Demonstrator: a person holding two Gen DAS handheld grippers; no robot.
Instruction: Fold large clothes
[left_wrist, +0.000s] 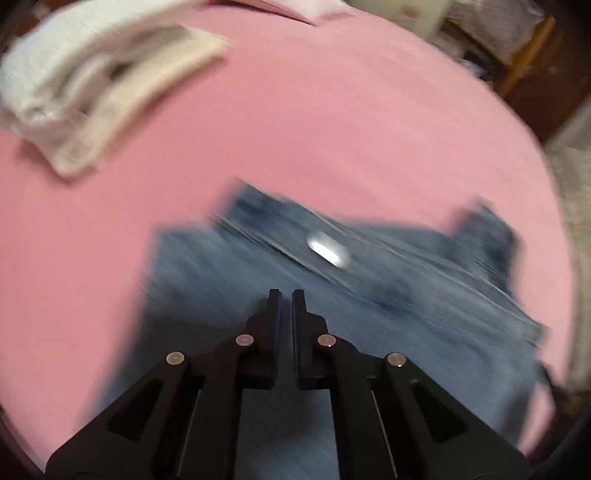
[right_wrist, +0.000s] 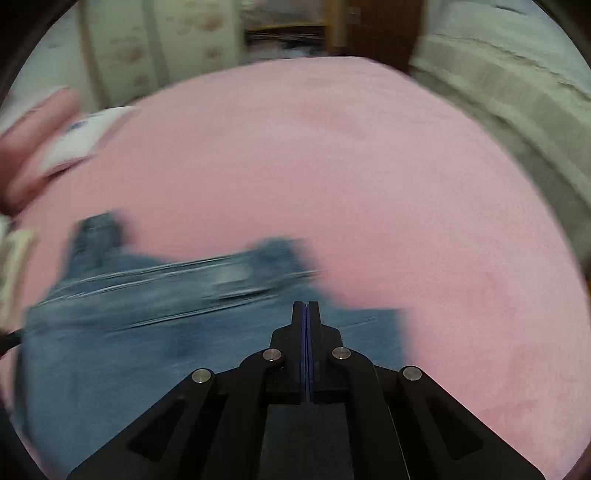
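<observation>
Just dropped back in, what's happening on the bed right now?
A pair of blue jeans lies spread on the pink bedcover, waistband end away from the cameras. The left gripper and the right gripper are both above the denim, jaws shut with nothing between them. A pale folded garment sits at the far left. Both views are blurred. No fold is visible in the jeans yet.

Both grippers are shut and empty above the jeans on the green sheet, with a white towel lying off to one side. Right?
Not quite: the sheet is pink, not green, as both wrist views show. The rest holds: the left gripper and right gripper are shut with nothing between the fingers, above the jeans, and the white towel lies apart.
</observation>
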